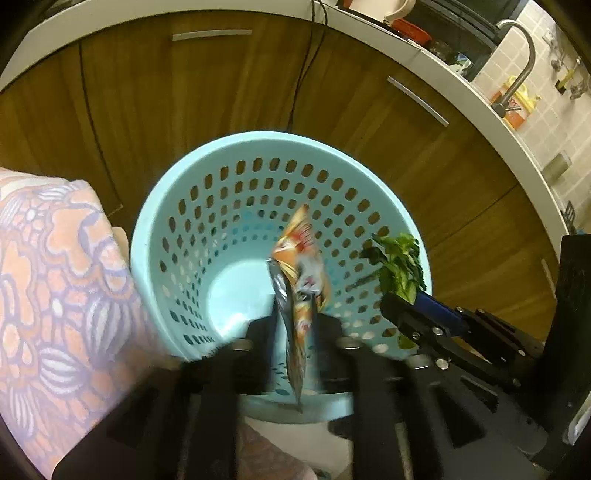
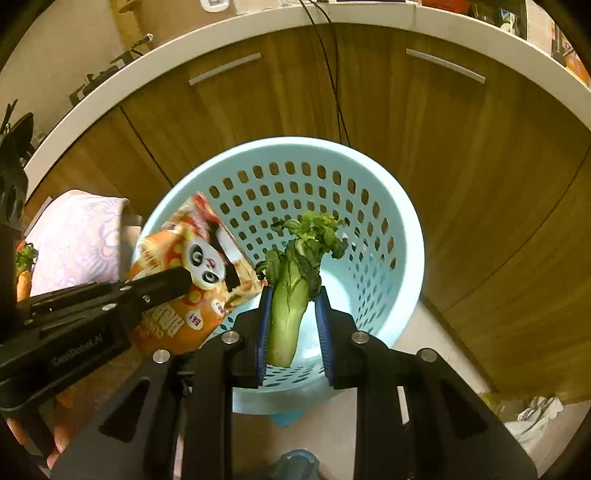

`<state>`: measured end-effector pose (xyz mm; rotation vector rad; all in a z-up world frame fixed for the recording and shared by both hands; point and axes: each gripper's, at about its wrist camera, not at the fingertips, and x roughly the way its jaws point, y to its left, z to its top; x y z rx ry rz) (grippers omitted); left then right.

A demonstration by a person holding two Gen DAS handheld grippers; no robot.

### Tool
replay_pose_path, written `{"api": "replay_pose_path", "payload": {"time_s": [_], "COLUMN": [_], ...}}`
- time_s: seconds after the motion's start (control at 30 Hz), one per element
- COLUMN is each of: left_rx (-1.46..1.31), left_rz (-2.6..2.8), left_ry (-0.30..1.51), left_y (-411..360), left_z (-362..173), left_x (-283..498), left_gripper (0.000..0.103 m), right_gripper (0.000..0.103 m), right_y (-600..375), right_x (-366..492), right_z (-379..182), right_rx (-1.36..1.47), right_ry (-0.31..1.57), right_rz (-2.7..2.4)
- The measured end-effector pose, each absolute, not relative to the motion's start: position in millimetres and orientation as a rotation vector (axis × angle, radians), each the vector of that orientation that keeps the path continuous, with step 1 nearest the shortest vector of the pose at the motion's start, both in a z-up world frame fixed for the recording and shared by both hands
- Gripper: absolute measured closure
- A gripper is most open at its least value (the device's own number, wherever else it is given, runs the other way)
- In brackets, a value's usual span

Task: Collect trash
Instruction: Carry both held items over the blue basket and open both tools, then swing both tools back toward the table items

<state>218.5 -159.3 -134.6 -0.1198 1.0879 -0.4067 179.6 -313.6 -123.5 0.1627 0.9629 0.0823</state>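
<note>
A light blue perforated waste basket (image 1: pixel 236 206) (image 2: pixel 369 206) stands on the floor below both grippers, with nothing lying on its visible bottom. My left gripper (image 1: pixel 293 325) is shut on an orange snack wrapper with a panda face (image 1: pixel 301 258) (image 2: pixel 199 266), held over the basket's mouth. My right gripper (image 2: pixel 290 317) is shut on a green leafy vegetable stalk (image 2: pixel 291 288) (image 1: pixel 400 262), also over the basket. The right gripper's blue-padded fingers (image 1: pixel 436 310) show at the right of the left wrist view.
Brown wooden cabinet doors (image 2: pixel 461 184) with metal handles (image 1: pixel 212 35) curve behind the basket under a white countertop (image 2: pixel 258 22). A patterned pink cloth (image 1: pixel 55 295) (image 2: pixel 77 236) lies left of the basket. A faucet (image 1: pixel 524 55) stands at the far right. Crumpled paper (image 2: pixel 535 417) lies on the floor.
</note>
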Motion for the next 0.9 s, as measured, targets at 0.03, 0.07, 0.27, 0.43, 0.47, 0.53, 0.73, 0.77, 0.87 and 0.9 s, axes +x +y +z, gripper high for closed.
{"api": "replay_pose_path", "payload": {"time_s": [0.03,0.07,0.27,0.43,0.47,0.53,0.73,0.77,0.87,0.9], "left_rx": [-0.12,-0.122,-0.113,-0.174,-0.179,-0.195,-0.226,-0.234,-0.259,-0.266], "left_rz": [-0.404,-0.412,-0.392,-0.374,-0.375,-0.377,-0.36,-0.355,-0.343,-0.339], "left_ry": [1.071,1.063,1.034,1.0,0.996,0.983,0.928,0.919,0.889,0.879], "left_y": [-159.5,-157.2,-148.0,-127.7,-125.2,-119.7,-96.2,-91.1,-73.5,-68.1], "left_z": [-133.0,-130.8,-119.9,-108.7,-107.0,-101.0,-81.9,-78.8,-70.1,-66.7], "left_x": [218.4,216.9,210.3,200.8,199.0,192.8,167.9,163.1,148.5,143.8], "left_gripper": [0.057,0.054,0.044,0.044,0.044,0.044,0.044,0.044,0.044,0.044], "right_gripper": [0.08,0.08,0.054,0.054,0.054,0.054,0.054,0.054,0.054,0.054], "right_y": [-312.6,-311.4,-305.2,-306.8,-307.2,-306.2,-287.1,-280.6,-261.4,-252.1], "right_x": [179.8,180.0,173.6,167.1,166.4,164.5,151.3,148.6,141.6,139.0], "right_z": [-124.0,-124.7,-118.3,-111.2,-109.7,-105.2,-86.6,-82.7,-72.7,-69.1], "right_rx": [0.166,0.171,0.176,0.183,0.188,0.191,0.159,0.145,0.115,0.103], "right_ry": [0.969,0.977,0.954,0.936,0.933,0.924,0.884,0.875,0.855,0.847], "right_rz": [0.087,0.096,0.092,0.083,0.08,0.082,0.113,0.118,0.154,0.168]}}
